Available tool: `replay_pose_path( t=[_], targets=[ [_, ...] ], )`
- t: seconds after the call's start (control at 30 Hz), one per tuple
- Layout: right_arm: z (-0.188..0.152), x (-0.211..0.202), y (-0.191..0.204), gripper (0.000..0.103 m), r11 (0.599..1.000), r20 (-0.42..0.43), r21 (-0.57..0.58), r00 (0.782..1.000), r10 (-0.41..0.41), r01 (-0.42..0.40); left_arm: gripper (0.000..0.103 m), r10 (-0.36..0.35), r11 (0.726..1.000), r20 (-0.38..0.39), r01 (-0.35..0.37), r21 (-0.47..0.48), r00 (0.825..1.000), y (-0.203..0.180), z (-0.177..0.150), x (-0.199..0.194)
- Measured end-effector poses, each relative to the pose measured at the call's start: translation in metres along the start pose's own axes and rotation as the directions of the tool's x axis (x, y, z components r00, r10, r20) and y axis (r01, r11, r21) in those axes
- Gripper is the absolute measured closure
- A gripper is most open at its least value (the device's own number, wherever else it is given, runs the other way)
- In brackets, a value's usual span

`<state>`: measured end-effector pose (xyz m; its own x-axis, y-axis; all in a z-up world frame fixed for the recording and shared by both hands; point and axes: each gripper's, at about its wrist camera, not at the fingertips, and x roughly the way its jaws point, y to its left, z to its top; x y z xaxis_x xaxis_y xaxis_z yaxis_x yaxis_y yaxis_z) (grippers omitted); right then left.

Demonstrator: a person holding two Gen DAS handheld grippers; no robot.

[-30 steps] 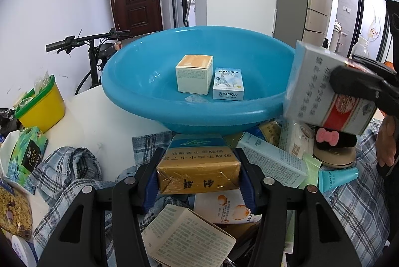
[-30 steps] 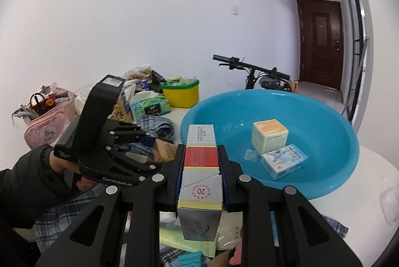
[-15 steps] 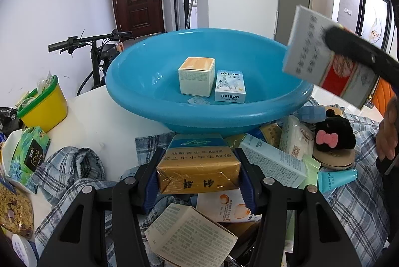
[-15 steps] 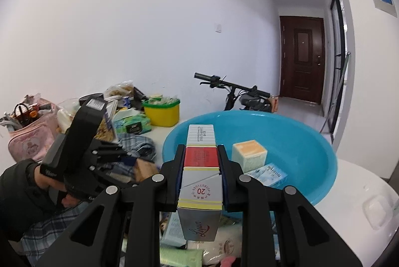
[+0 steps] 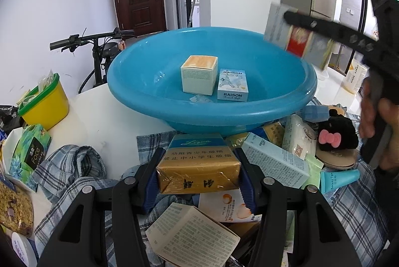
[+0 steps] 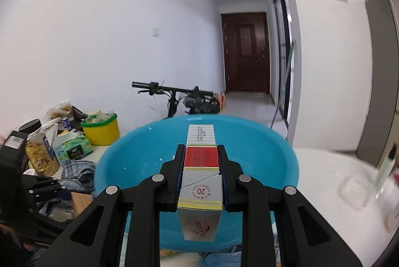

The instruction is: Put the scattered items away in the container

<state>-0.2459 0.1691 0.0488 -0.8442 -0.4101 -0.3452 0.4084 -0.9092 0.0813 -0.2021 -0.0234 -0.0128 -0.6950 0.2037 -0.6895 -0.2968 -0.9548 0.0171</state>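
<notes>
Silver-and-red carton [image 6: 200, 182], clenched in our right hand-held gripper [image 6: 200, 174], has risen over the blue basin [image 5: 174, 110] at frame centre, ready to drop, while our left hand-held gripper [image 5: 198, 174] keeps gripping the gold pack [image 5: 198, 167] low over the clutter.

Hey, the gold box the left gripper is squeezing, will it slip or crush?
The gold box looks wrapped in glossy film, so probably a bit slippery. The left gripper clamps its flat sides without visible denting, so it is likely stiff and light.
</notes>
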Motion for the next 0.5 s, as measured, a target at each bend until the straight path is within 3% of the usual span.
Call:
replay_pose_path(
  t=[0.27, 0.5],
  targets=[
    [-0.0068, 0.0112, -0.0004, 0.081, 0.999, -0.086, -0.028, 0.995, -0.04, 0.038, 0.046, 0.013, 1.0, 0.001, -0.013, 0.016, 1.0, -0.0064, -0.0015, 0.0019],
    [-0.0063, 0.013, -0.0006, 0.081, 1.0, -0.092, -0.021, 0.995, -0.026, 0.024, 0.046, 0.039, 0.999, 0.009, -0.039, 0.015, 0.999, -0.0094, -0.0014, 0.0018]
  ],
)
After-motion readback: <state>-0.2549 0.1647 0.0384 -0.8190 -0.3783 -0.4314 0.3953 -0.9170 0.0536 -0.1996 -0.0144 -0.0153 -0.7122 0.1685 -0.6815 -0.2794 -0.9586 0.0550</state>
